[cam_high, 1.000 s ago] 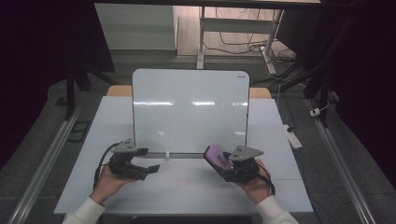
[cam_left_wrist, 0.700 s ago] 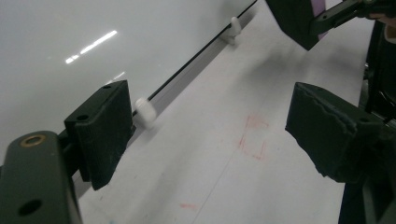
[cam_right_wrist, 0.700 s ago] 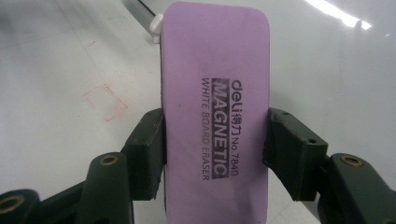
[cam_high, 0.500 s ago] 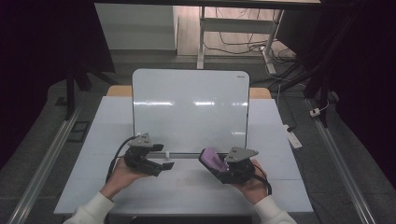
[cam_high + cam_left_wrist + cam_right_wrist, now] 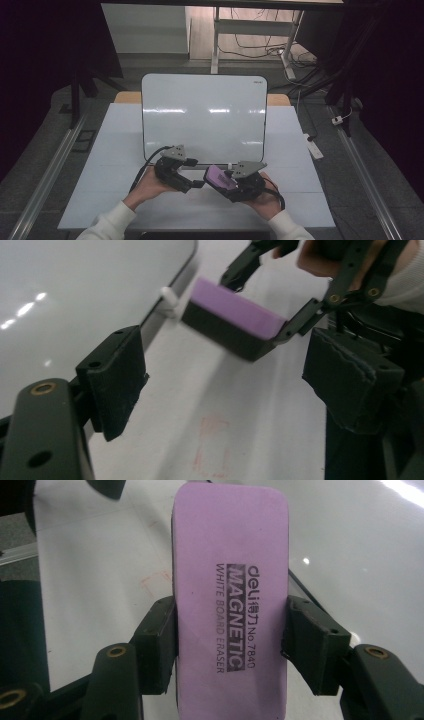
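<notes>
My right gripper [image 5: 230, 647] is shut on a purple magnetic whiteboard eraser [image 5: 230, 580], gripped across its narrow sides, printed face up. In the high view the eraser [image 5: 219, 176] is held low over the white table [image 5: 300, 200], just in front of the upright whiteboard [image 5: 204, 117]. My left gripper [image 5: 196, 173] sits close to the eraser's left, open. In the left gripper view its pads [image 5: 117, 377] stand wide apart with nothing between them, and the eraser [image 5: 235, 315] hangs just ahead, its black felt side tilted down.
The whiteboard's lower edge [image 5: 170, 285] runs close beside the left jaw. A faint red rectangle mark [image 5: 212, 445] lies on the table under the left gripper. A white power strip [image 5: 315, 146] lies off the table's right edge.
My left gripper has moved right, closing up on the eraser. The right gripper with the eraser has shifted slightly left.
</notes>
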The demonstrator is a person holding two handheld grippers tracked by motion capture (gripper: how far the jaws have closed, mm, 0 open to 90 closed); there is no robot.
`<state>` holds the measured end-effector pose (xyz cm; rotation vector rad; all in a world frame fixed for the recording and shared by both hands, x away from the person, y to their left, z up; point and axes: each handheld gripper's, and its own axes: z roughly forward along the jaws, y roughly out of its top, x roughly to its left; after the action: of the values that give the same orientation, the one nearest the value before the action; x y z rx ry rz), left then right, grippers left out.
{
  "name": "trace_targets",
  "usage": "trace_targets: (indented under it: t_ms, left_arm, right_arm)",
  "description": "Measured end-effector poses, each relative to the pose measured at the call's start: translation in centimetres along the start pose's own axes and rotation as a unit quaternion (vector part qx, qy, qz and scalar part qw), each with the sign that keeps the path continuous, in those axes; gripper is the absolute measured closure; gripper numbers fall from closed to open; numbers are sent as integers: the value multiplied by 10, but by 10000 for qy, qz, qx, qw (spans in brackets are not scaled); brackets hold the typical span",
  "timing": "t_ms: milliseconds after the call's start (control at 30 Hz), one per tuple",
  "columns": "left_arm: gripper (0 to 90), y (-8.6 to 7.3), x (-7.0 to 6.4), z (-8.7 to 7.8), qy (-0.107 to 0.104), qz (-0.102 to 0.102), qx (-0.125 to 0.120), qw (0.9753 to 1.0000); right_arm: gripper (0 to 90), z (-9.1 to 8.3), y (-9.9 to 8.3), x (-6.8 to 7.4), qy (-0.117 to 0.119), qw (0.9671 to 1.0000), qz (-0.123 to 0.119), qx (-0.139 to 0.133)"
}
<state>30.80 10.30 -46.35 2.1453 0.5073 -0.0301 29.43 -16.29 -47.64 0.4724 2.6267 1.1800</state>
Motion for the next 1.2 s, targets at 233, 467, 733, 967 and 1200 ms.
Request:
trace_targets:
  t_ms: [233, 467, 733, 967, 1200]
  left_arm:
    - [237, 3, 0, 12, -331, 135, 170, 9992]
    - [364, 2, 1, 15, -513, 179, 241, 9982]
    - [399, 1, 2, 12, -513, 30, 139, 9986]
    - [400, -2, 12, 5, -137, -497, -74, 9986]
    - [400, -6, 20, 3, 33, -954, -262, 9951]
  right_arm:
    - [402, 5, 2, 4, 220, 9997, -117, 5]
    - [402, 6, 4, 7, 484, 9985, -241, -26]
    - [338, 8, 2, 3, 686, 9975, 116, -85]
    - [274, 1, 2, 2, 91, 9995, 188, -228]
    - [360, -3, 5, 10, -431, 9986, -31, -303]
